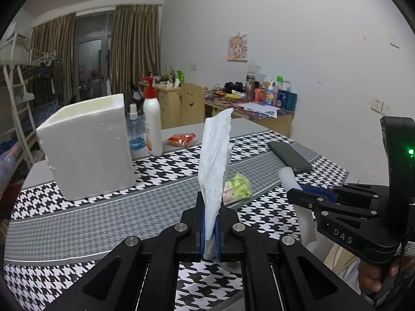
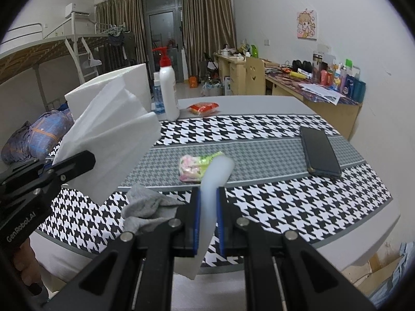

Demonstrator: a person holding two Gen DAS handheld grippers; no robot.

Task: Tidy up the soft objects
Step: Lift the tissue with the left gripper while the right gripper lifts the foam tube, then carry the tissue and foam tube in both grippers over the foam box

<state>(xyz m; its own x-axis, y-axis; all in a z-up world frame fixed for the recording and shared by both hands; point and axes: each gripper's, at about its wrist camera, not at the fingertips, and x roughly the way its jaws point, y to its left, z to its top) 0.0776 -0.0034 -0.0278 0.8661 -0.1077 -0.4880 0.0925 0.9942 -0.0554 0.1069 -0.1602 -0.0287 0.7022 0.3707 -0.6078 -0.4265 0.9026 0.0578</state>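
Two hand-held grippers (image 1: pixel 210 229) (image 2: pixel 207 223), each clamping a tissue (image 1: pixel 215 155) (image 2: pixel 212 181).

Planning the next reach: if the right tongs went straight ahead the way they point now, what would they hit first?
Probably the small pink-and-green plastic packet lying on the houndstooth tablecloth, just past the white tissue sheet the right tongs pinch. Depth is uncertain; they may pass above it.

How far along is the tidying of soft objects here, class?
Nothing looks put away yet. In hand: the left gripper pinches a white tissue; the right gripper pinches a white foam sheet. Left: the grey cloth and tissue pack lie on the table.
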